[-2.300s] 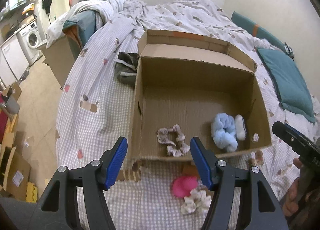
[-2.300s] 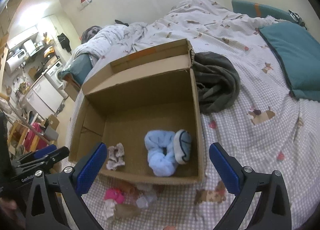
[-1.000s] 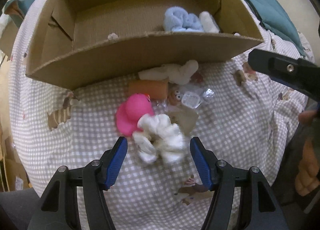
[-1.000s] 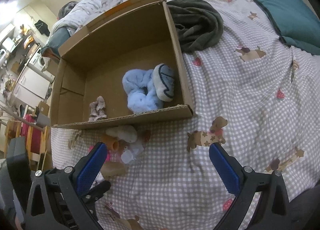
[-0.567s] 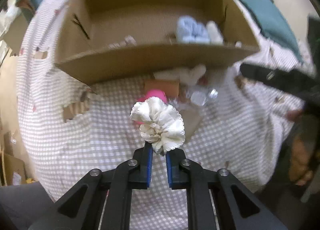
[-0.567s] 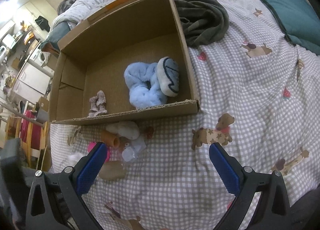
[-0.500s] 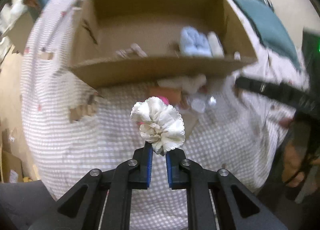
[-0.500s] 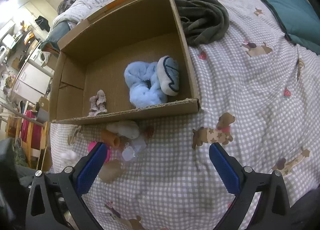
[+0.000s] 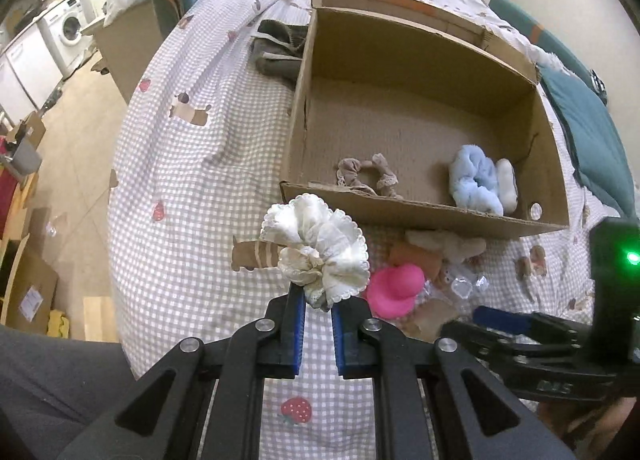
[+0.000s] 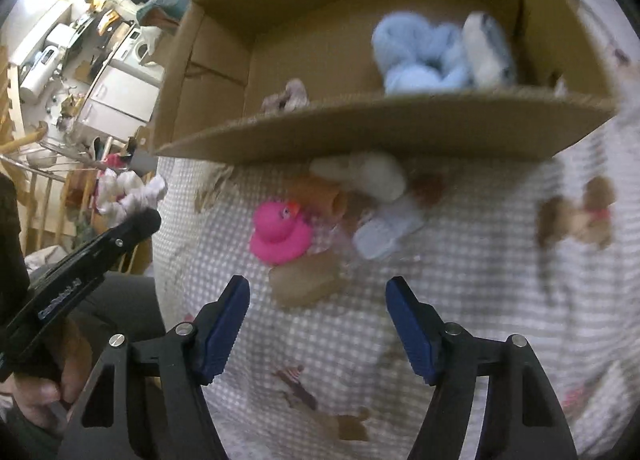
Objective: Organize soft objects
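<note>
My left gripper [image 9: 319, 305] is shut on a white frilly scrunchie [image 9: 318, 248] and holds it above the bed, just in front of the cardboard box [image 9: 404, 206]. The box holds a beige scrunchie [image 9: 366, 176], a light blue scrunchie [image 9: 474, 180] and a white soft item [image 9: 507, 180]. My right gripper [image 10: 318, 314] is open and empty, low over a pile in front of the box: a pink rubber duck [image 10: 278, 230], a tan piece [image 10: 306, 286], a white plush [image 10: 368, 174] and clear plastic [image 10: 384, 234]. The left gripper with its scrunchie [image 10: 134, 190] shows at the left of the right wrist view.
The box sits on a checked bedspread [image 9: 180, 196]. A dark garment [image 9: 276, 48] lies beside the box's far left corner. Teal pillows [image 9: 588, 132] lie to the right. Floor, cardboard boxes [image 9: 24, 292] and a washing machine [image 9: 68, 28] lie left of the bed.
My left gripper closed on the white scrunchie and lifted it toward the box. My right gripper dropped close to the pile and narrowed its opening.
</note>
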`<state>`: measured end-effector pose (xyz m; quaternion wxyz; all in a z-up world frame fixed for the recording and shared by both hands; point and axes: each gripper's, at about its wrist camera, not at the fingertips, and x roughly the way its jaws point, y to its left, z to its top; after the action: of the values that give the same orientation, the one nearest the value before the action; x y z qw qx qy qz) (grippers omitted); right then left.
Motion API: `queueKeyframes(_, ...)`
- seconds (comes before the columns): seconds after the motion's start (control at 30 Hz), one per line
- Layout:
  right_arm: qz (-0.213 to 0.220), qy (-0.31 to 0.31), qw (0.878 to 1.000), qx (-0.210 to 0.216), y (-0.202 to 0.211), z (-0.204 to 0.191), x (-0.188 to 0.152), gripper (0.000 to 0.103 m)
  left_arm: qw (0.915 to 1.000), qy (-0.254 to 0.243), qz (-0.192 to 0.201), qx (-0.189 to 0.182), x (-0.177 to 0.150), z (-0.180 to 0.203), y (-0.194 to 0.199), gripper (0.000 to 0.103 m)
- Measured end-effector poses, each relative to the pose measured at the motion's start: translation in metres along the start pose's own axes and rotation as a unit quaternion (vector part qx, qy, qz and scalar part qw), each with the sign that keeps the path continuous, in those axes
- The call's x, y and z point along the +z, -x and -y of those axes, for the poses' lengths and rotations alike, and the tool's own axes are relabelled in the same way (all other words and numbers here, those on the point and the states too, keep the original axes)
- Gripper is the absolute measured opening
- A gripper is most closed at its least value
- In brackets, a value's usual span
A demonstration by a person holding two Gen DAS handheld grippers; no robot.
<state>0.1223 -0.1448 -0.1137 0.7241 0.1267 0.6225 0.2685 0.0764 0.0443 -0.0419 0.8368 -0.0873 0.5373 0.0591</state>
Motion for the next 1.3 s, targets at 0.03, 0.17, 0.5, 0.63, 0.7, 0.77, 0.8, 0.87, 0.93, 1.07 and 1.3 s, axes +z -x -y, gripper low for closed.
queueKeyframes(0.03, -0.007, -0.005, 1.000, 0.004, -0.005, 0.001, 0.001, 0.068, 1.0000, -0.002, -0.001, 0.000, -0.001, 0.001, -0.001, 0.011)
queueKeyframes(0.17, -0.019, -0.027, 0.999, 0.018, -0.023, 0.006, 0.008, 0.056, 1.0000, -0.007, -0.002, 0.002, 0.000, 0.006, -0.004, 0.011)
queueKeyframes(0.5, 0.001, -0.012, 0.998, 0.056, -0.015, -0.003, 0.004, 0.009, 1.0000, -0.006, 0.000, -0.003, -0.001, 0.008, -0.002, 0.011)
queueKeyframes(0.63, 0.026, -0.001, 0.997, 0.073, 0.010, -0.011, -0.001, 0.009, 1.0000, -0.005, 0.002, -0.005, -0.001, 0.007, 0.000, 0.011)
queueKeyframes(0.7, 0.046, 0.004, 0.996, 0.073, 0.024, -0.013, -0.002, 0.009, 1.0000, -0.008, 0.003, -0.005, -0.002, 0.008, 0.001, 0.011)
queueKeyframes(0.77, 0.063, 0.005, 0.996, 0.065, 0.034, -0.013, -0.003, 0.009, 0.9999, -0.011, 0.004, -0.005, -0.002, 0.009, 0.002, 0.011)
queueKeyframes(0.8, 0.066, 0.002, 0.996, 0.060, 0.035, -0.010, -0.004, 0.009, 0.9999, -0.011, 0.004, -0.004, -0.003, 0.010, 0.002, 0.011)
queueKeyframes(0.87, 0.068, -0.007, 0.997, 0.048, 0.036, -0.005, -0.005, 0.009, 0.9999, -0.011, 0.004, -0.003, -0.004, 0.009, 0.002, 0.011)
queueKeyframes(0.93, 0.074, -0.010, 0.996, 0.041, 0.041, -0.002, -0.006, 0.009, 0.9999, -0.016, 0.003, 0.000, -0.005, 0.010, 0.001, 0.011)
queueKeyframes(1.07, 0.090, -0.014, 0.995, 0.036, 0.047, 0.005, -0.004, 0.009, 0.9997, -0.026, 0.004, 0.005, -0.007, 0.014, -0.001, 0.011)
queueKeyframes(1.3, 0.111, -0.014, 0.993, 0.031, 0.058, 0.008, -0.002, 0.009, 0.9990, -0.028, 0.032, 0.014, -0.006, 0.016, 0.009, 0.011)
